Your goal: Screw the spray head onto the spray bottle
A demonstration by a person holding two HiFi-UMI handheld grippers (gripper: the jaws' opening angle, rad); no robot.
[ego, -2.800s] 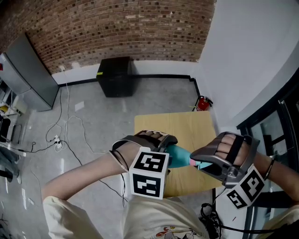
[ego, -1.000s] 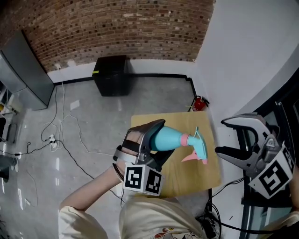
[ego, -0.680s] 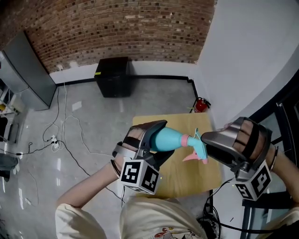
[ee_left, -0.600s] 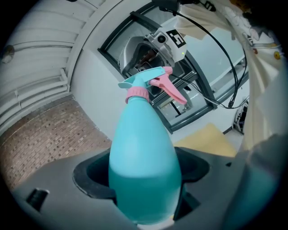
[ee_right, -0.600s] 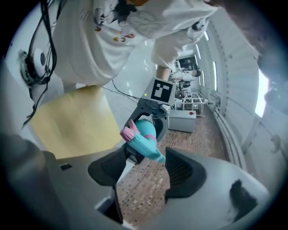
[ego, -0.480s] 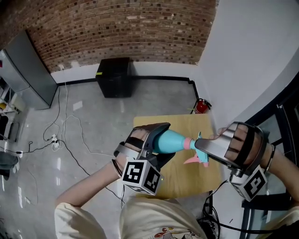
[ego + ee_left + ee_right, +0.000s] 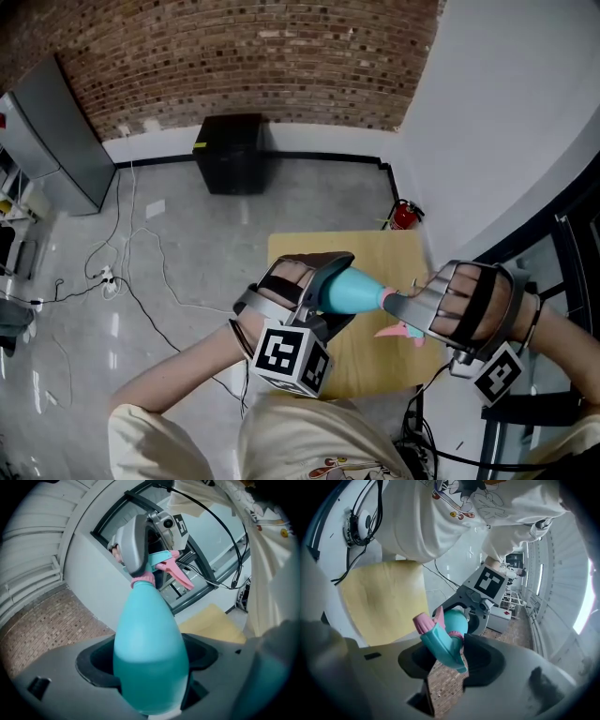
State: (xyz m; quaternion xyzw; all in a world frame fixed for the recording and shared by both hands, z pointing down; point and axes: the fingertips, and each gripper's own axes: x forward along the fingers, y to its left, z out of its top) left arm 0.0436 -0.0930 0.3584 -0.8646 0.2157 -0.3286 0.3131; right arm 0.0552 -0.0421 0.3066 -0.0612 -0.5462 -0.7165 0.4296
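A teal spray bottle [image 7: 354,291] with a pink collar lies almost level above the wooden table [image 7: 375,248]. My left gripper [image 7: 331,292] is shut on its body [image 7: 147,653]. The teal and pink spray head [image 7: 168,566] sits on the bottle's neck. My right gripper [image 7: 398,309] reaches in from the right, and its jaws have just been closing with the spray head [image 7: 440,641] between them; the pads now press on it. In the head view only the pink trigger [image 7: 403,330] shows below the right gripper's finger. The bottle's neck is hidden there.
The small table stands in a corner by a white wall. Beyond it on the grey floor are a black box [image 7: 232,150], a red fire extinguisher [image 7: 403,211], a grey cabinet [image 7: 56,141] and loose cables [image 7: 122,272]. A brick wall runs along the back.
My right gripper came in from the far right, rolled over and lowered onto the spray head, with its jaws narrowing round it. The left gripper and bottle shifted slightly right and down.
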